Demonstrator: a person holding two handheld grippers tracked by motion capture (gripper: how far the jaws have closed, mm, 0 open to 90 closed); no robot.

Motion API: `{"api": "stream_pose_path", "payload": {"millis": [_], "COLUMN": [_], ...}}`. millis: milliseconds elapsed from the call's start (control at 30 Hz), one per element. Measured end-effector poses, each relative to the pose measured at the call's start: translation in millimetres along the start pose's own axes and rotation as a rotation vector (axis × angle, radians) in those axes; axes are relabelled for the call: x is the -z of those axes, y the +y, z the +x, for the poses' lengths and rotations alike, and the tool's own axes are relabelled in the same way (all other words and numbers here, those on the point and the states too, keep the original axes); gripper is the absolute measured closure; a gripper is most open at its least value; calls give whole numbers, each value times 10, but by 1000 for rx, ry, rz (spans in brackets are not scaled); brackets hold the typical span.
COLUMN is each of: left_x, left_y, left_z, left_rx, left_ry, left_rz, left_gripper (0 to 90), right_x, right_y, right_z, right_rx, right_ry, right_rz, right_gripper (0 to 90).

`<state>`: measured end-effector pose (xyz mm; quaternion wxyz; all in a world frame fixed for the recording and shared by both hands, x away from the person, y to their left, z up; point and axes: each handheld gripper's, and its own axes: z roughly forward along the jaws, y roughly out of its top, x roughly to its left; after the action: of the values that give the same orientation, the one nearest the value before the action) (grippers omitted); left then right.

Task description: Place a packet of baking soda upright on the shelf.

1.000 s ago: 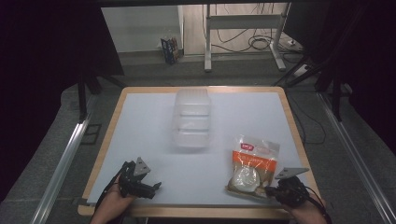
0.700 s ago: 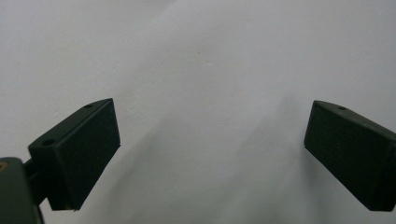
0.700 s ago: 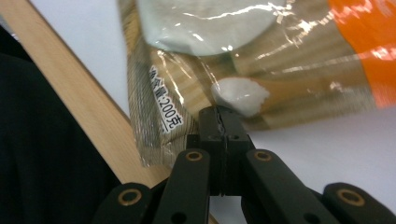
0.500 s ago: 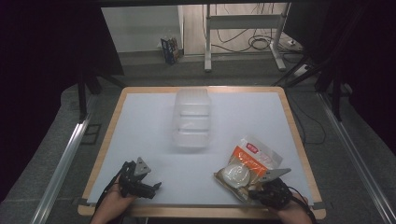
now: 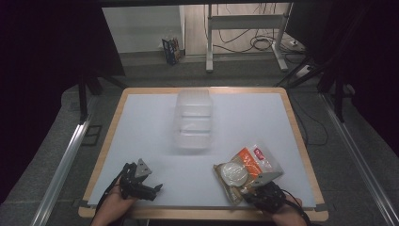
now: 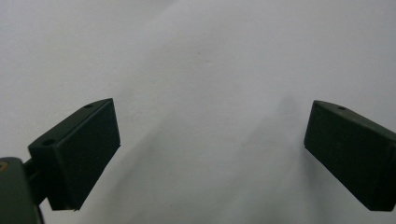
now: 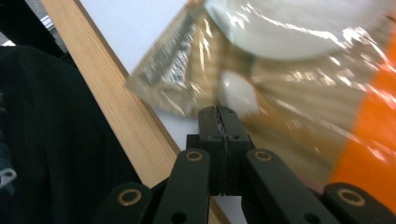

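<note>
A clear plastic bag [image 5: 247, 172] with an orange label and a round white item inside lies near the table's front right. It looks shiny and blurred in the right gripper view [image 7: 289, 70]. My right gripper [image 5: 250, 189] sits at the bag's near edge, its jaws pressed together [image 7: 219, 114] on the film. At the front left, my left gripper [image 5: 157, 187] rests low over bare white tabletop. Its jaws stand wide apart [image 6: 210, 154] with nothing between them.
A clear plastic container [image 5: 193, 120] stands in the middle of the white table, towards the back. A wooden rim [image 5: 301, 141] runs round the table and passes close under the right gripper [image 7: 116, 112]. Metal rails flank the table on both sides.
My right gripper has moved left along the front edge and the bag has swung and shifted left with it. The left gripper has stayed where it was.
</note>
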<state>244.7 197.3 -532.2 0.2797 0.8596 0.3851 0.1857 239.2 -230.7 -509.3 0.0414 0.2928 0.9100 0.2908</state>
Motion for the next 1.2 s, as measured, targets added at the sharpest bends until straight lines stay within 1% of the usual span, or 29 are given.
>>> {"api": "stream_pose_path", "payload": {"millis": [33, 67, 100, 133, 167, 200, 233, 267, 333, 400, 467, 533, 567, 633, 667, 700, 833, 967, 1133, 1167, 1200], "left_x": [0, 0, 0, 0, 1, 2, 4, 4, 2, 1, -1, -2, -2, -2, -2, -2, -4, -5, -5, -4, -5], "left_y": [0, 0, 0, 0, 0, -1, -1, -1, 0, 0, 1, 1, 1, 2, 1, 1, 2, 3, 3, 4, 4], "left_z": [0, 0, 0, 0, -1, -2, -2, -2, 2, -1, -4, -5, -4, 0, 2, 2, -3, 0, 1, 3, 2], "left_rx": [0, 0, 0, 0, -1, 0, -1, 0, 1, 0, 0, -1, -1, 0, 1, 1, -1, 0, 2, -1, -1], "left_ry": [0, 0, 0, 0, 1, 2, 3, 3, 1, 1, 3, 3, 3, 1, 0, 0, 3, 2, 2, 2, 3], "left_rz": [0, 0, 0, 0, -1, -2, -3, -3, -1, -1, -1, 0, 0, 1, 1, 1, 1, 3, 3, 6, 7], "left_gripper": [35, 35, 35, 35, 35, 35, 35, 35, 35, 35, 35, 35, 35, 35, 35, 35, 35, 35, 35, 35, 35], "right_x": [0, 29, 58, 122, 122, 187, 187, 218, 283, 342, 392, 419, 427, 435, 445, 445, 478, 517, 568, 590, 590], "right_y": [0, -25, -49, -107, -107, -176, -176, -210, -282, -343, -373, -366, -357, -344, -339, -339, -326, -302, -233, -207, -207], "right_z": [0, -9, -25, -67, -67, -118, -118, -138, -192, -238, -264, -279, -281, -288, -309, -309, -367, -427, -486, -517, -517], "right_rx": [0, -4, -12, -33, -33, -52, -52, -66, -86, -114, -128, -128, -132, -142, -151, -151, -179, -208, -235, -247, -247], "right_ry": [0, -10, -18, -32, -32, -43, -43, -62, -87, -98, -114, -123, -127, -137, -141, -141, -153, -153, -165, -163, -163], "right_rz": [0, -1, -4, -10, -10, -12, -12, -11, -12, -26, -37, -56, -67, -72, -77, -77, -99, -126, -146, -161, -161], "right_gripper": [887, 885, 883, 870, 870, 853, 853, 846, 828, 805, 750, 694, 651, 590, 538, 538, 469, 426, 370, 354, 354]}}
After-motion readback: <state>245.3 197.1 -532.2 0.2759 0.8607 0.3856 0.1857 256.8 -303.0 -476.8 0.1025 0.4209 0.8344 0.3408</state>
